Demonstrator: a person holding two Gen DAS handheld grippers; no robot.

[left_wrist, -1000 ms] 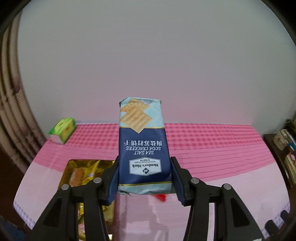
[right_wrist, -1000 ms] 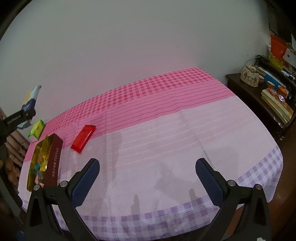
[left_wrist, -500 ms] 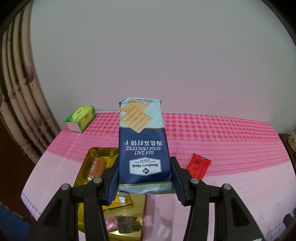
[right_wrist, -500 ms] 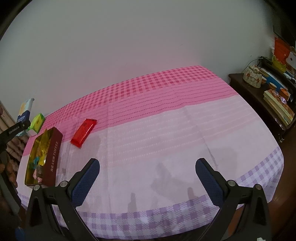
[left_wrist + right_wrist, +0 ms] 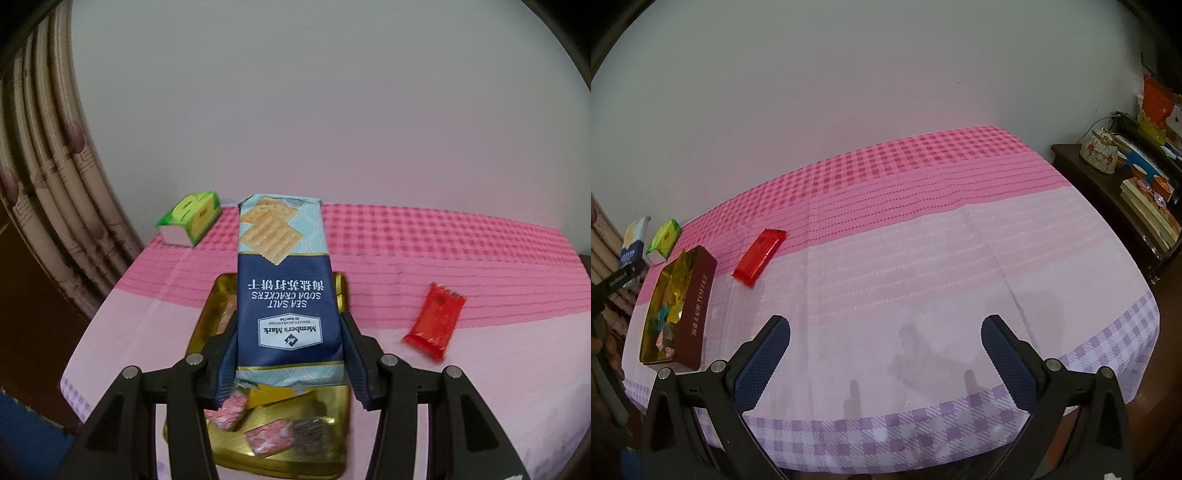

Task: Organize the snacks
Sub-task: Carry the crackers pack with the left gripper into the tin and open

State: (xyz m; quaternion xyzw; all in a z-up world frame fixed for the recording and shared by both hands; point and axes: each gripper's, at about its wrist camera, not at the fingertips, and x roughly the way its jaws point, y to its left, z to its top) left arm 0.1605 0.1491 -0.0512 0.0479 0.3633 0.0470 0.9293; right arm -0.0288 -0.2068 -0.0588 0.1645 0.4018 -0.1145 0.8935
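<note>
My left gripper is shut on a blue and pale teal pack of sea salt soda crackers and holds it above an open toffee tin with a gold inside and several wrapped sweets. The same pack and tin show at the far left of the right wrist view. A red snack packet lies on the cloth right of the tin, and it also shows in the right wrist view. My right gripper is open and empty over the near table edge.
A green and yellow box sits at the table's back left corner by a curtain. The pink tablecloth has a purple checked front hem. A dark side cabinet with books and cups stands at the right.
My left gripper has carried the cracker pack left and down, so it now hangs over the toffee tin. The right gripper has barely moved and stays open.
</note>
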